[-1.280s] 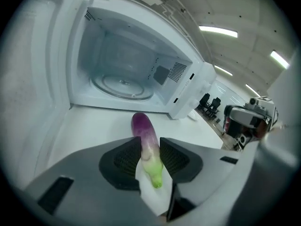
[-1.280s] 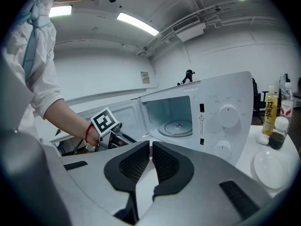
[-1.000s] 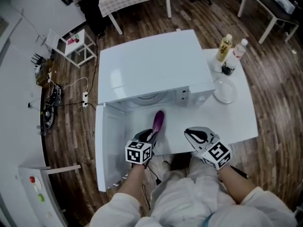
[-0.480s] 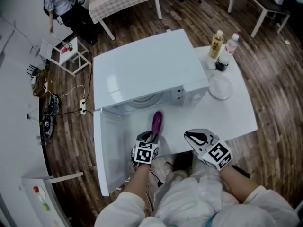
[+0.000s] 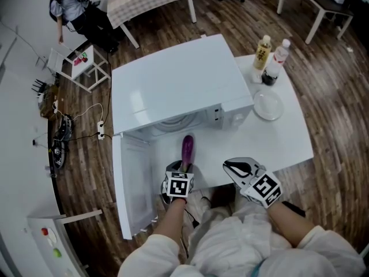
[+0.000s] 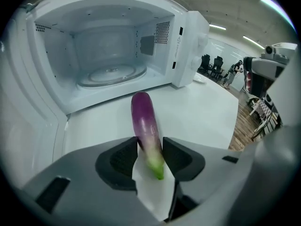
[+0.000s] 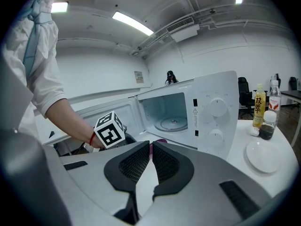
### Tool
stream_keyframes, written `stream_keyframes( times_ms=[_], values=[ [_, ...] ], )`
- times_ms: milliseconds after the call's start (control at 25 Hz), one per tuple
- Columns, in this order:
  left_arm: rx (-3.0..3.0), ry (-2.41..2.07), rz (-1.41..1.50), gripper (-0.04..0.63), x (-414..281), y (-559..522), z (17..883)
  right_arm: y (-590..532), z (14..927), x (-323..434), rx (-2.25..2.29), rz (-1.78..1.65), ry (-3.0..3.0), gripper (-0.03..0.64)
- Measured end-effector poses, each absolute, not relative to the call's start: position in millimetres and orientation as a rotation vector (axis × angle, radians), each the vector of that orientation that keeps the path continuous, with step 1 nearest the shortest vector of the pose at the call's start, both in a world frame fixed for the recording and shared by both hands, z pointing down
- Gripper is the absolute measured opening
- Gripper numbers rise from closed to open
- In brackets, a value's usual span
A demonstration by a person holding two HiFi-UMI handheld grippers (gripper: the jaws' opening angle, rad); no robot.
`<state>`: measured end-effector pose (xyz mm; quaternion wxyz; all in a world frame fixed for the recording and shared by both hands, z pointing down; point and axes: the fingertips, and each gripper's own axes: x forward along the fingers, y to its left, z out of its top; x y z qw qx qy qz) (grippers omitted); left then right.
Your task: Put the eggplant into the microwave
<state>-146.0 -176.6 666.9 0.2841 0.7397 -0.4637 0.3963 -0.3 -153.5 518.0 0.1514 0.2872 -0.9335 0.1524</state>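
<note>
On the table (image 5: 291, 149) before the open microwave (image 5: 173, 85) we see the eggplant (image 6: 143, 121). Its stem end lies between our left gripper's (image 6: 151, 147) jaws, which have just been opening and seem clear of it. The cavity ahead is unobstructed. Our right gripper (image 7: 151, 146) is closed and empty.

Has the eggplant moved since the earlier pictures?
Yes. Against the microwave, the eggplant has swung from slanting right to pointing almost straight at the cavity, still outside it, between the left gripper's jaws, which have just been opening.

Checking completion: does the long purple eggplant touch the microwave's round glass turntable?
Apart. Left gripper view: the eggplant is outside the cavity, well short of the turntable.
</note>
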Motion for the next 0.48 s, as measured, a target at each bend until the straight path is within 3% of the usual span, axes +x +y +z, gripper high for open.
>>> stream_keyframes(
  times_ms=[480],
  values=[
    [2.080,-1.242,1.012,0.137,-144.0,-186.4,635.1,-159.0,516.1,1.0,0.846,0.439,-2.689,0.040]
  ],
)
